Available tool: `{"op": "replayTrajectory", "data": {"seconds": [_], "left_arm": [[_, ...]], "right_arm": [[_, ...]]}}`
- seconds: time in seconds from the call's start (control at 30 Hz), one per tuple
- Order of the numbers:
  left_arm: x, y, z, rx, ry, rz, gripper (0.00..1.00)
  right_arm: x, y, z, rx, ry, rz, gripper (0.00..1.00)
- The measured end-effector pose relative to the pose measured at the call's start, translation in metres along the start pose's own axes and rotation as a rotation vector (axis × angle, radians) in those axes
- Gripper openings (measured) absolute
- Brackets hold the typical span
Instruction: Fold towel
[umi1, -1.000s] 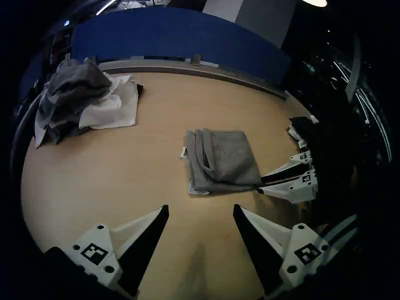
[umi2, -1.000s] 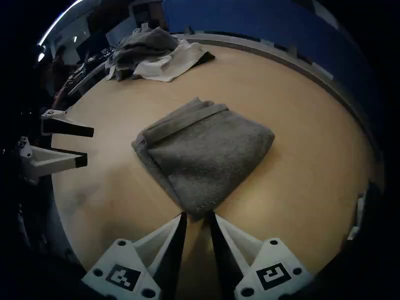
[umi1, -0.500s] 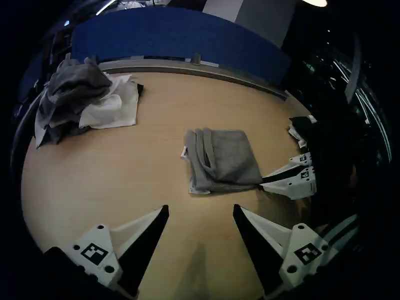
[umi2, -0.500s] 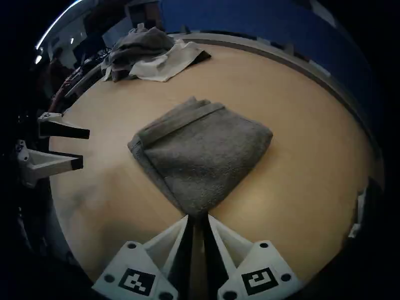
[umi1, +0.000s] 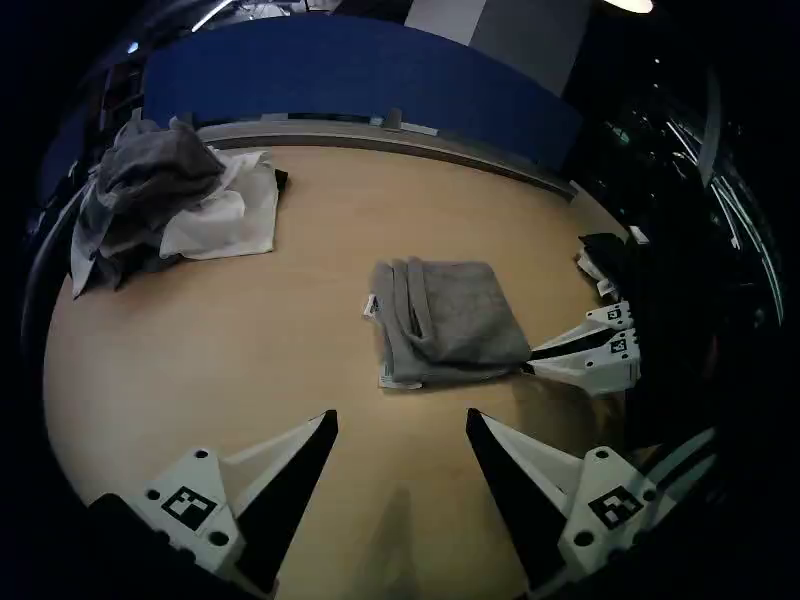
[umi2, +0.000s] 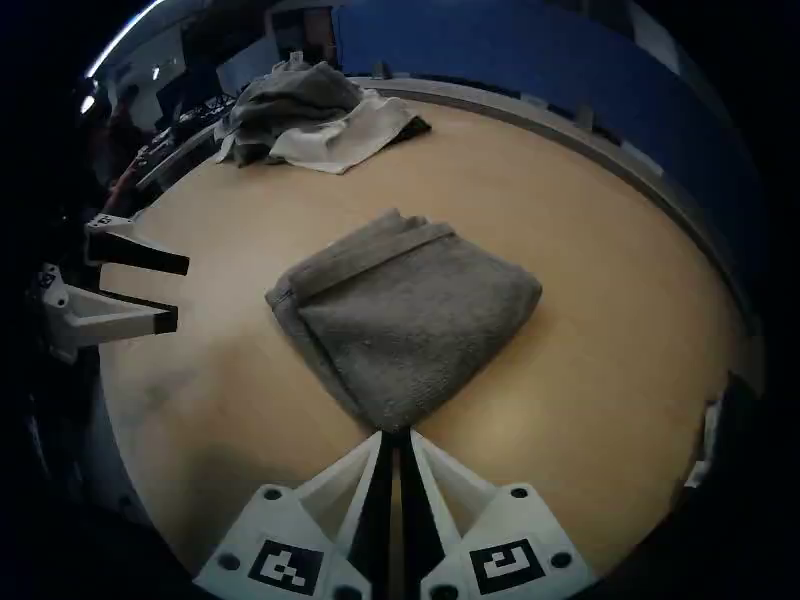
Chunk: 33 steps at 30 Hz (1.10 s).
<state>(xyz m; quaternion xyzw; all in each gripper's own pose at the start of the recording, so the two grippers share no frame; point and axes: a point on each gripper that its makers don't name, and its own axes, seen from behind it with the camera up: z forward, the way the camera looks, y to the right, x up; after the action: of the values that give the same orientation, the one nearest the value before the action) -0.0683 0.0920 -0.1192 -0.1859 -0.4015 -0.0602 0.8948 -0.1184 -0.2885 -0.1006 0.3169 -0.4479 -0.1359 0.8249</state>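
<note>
The towel (umi1: 455, 318) is grey terry with a nubby pile, folded into a thick, soft-edged rectangle. It lies near the middle of a smooth, pale wood-grain table (umi1: 200, 350). In the left gripper view its long axis runs roughly from 12 to 6 o'clock, with the layered, rolled folds stacked along its 9 o'clock edge, where a small white tag (umi1: 369, 305) sticks out. In the right gripper view the towel (umi2: 410, 320) sits diamond-wise, one corner pointing to 6 o'clock and a flat hemmed band crossing its 10 o'clock side. The right gripper (umi2: 395, 437) has its white, wedge-shaped fingers drawn almost together on that near corner, pinching it. From the left gripper view this right gripper (umi1: 527, 367) reaches in from 3 o'clock to the towel's 4 o'clock corner. The left gripper (umi1: 400, 415) hangs over bare wood at 6 o'clock, its jaws spread wide and holding nothing; it shows at 9 o'clock in the right gripper view (umi2: 180, 293). A rumpled pile of cloths (umi1: 165, 200), grey and white, lies at 10 o'clock, before a blue partition (umi1: 350, 75).
</note>
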Motion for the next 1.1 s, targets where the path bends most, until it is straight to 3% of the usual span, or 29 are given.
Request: {"op": "replayTrajectory", "data": {"seconds": [0.37, 0.9, 1.1], "left_arm": [[0.008, 0.002, -0.003, 0.000, 0.016, 0.002, 0.95], [0.024, 0.010, -0.009, -0.008, 0.047, 0.017, 0.96], [0.029, 0.016, -0.011, -0.015, 0.057, 0.022, 0.96]], "right_arm": [[0.041, 0.013, -0.031, -0.026, 0.105, -0.054, 0.04], [0.105, 0.028, -0.105, -0.085, 0.271, -0.182, 0.04], [0.119, 0.033, -0.128, -0.094, 0.301, -0.219, 0.04]]}}
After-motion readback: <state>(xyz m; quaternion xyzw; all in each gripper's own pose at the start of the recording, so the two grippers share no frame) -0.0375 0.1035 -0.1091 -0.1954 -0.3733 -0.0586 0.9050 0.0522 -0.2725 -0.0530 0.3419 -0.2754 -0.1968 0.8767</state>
